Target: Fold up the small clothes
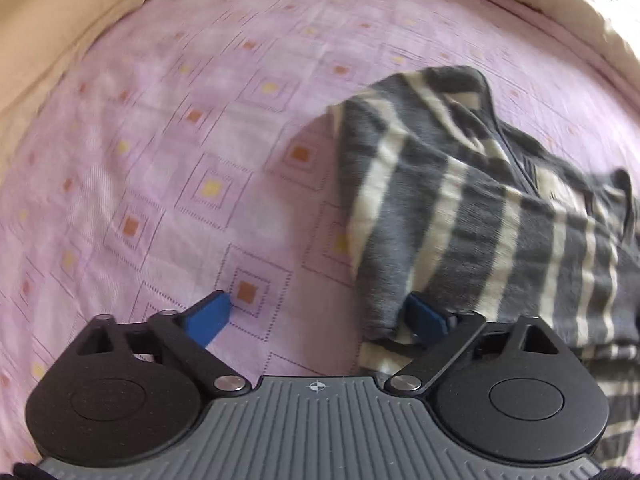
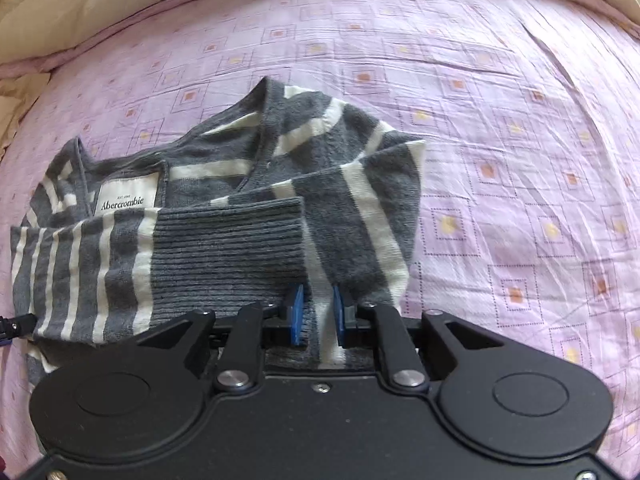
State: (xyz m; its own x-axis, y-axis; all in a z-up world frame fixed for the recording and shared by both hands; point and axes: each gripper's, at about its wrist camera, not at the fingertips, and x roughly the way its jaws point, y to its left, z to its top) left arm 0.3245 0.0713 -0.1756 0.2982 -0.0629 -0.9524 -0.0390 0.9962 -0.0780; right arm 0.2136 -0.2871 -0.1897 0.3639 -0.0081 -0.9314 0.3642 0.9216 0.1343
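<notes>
A grey and cream striped knit sweater (image 2: 248,208) lies partly folded on the pink bed sheet (image 2: 500,140), its neck label face up. A ribbed cuff (image 2: 228,252) is laid across the body. My right gripper (image 2: 318,312) points down onto the sweater beside that cuff. Its blue pads (image 2: 297,312) stand a narrow gap apart, and the striped knit runs flat through the gap with no pinched fold showing. My left gripper (image 1: 318,312) is open wide at the sweater's (image 1: 472,216) left edge. One blue fingertip (image 1: 208,320) is over bare sheet, the other sits tucked against the folded edge.
The patterned pink sheet (image 1: 168,152) spreads out left of the sweater in the left wrist view and to its right in the right wrist view. A beige cover or wall (image 1: 52,32) rings the bed's far edge (image 2: 80,4).
</notes>
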